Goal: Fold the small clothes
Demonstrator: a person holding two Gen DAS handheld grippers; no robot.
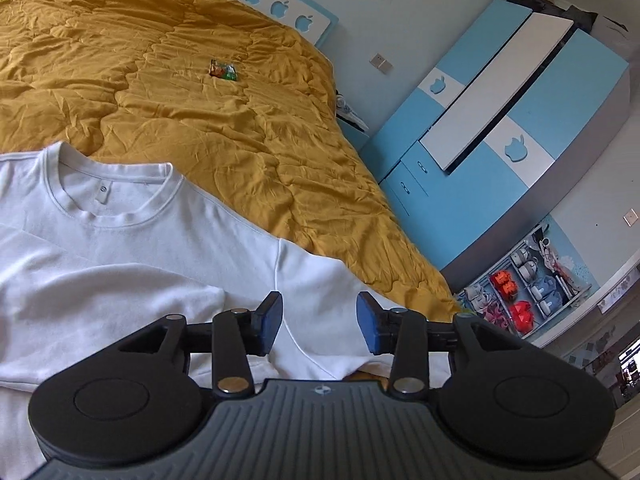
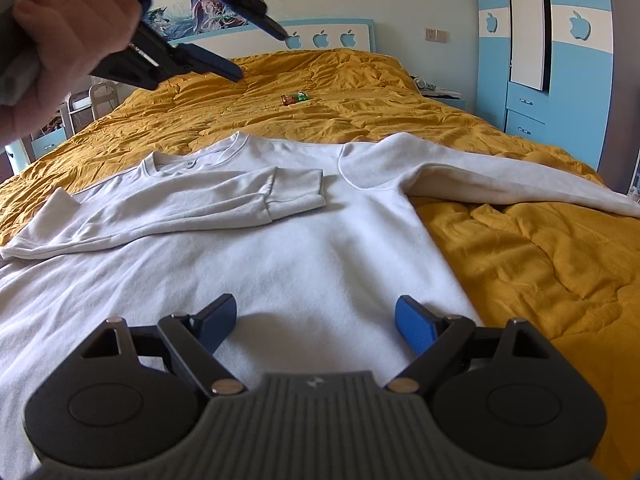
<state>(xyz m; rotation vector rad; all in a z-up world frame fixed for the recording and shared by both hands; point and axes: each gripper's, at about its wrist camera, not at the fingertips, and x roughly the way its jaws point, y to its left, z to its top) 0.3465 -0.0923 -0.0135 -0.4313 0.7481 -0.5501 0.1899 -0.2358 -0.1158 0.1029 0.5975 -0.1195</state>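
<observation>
A white long-sleeved sweatshirt (image 2: 304, 248) lies flat on the mustard quilt (image 2: 520, 264), collar toward the headboard. Its left sleeve (image 2: 192, 204) is folded across the chest. Its right sleeve (image 2: 500, 184) stretches out to the right over the quilt. My right gripper (image 2: 316, 320) is open and empty, just above the shirt's lower body. My left gripper (image 1: 319, 322) is open and empty, hovering over the shirt's right shoulder (image 1: 304, 276). It also shows in the right wrist view (image 2: 260, 54), held high at upper left by a hand.
A small colourful wrapper (image 2: 294, 98) lies on the quilt near the headboard (image 2: 328, 36). A blue and white wardrobe (image 1: 500, 128) stands right of the bed, with a shoe rack (image 1: 524, 288) beside it. The bed's right edge drops off near the wardrobe.
</observation>
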